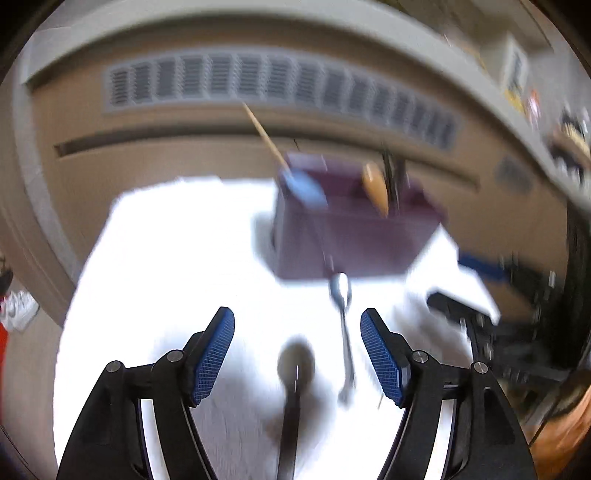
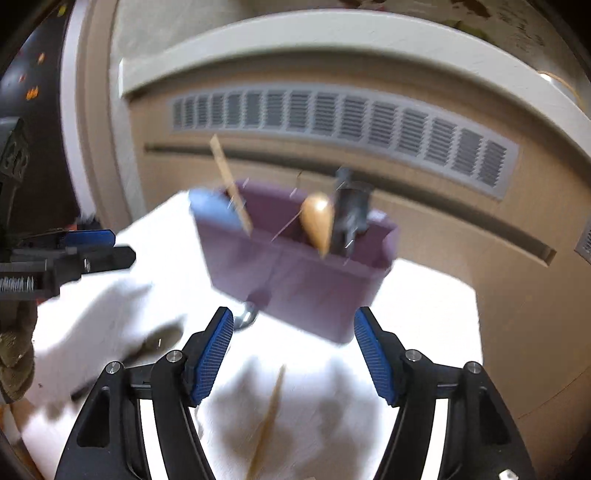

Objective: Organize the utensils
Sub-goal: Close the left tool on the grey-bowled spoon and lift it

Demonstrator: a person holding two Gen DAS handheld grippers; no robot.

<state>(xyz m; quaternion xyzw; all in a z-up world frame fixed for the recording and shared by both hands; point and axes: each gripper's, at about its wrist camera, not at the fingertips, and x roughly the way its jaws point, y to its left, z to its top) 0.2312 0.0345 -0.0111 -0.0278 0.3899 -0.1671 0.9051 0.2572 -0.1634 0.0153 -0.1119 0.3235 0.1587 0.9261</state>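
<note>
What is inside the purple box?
Sticking out of the purple box are a blue spatula with a wooden handle, a wooden spoon and a dark utensil. Their lower ends are hidden by the box wall.

A tan wall (image 1: 184, 155) fills the upper half of both frames, with a long grey vent (image 1: 280, 83) across it and a pale ledge (image 1: 258, 26) above. The white tabletop (image 1: 177, 251), glaring bright, covers the lower middle. A white shoe (image 1: 18, 308) lies at the left edge on the floor.

Motion blur smears the purple caddy (image 1: 347, 236) and its utensils.
</note>
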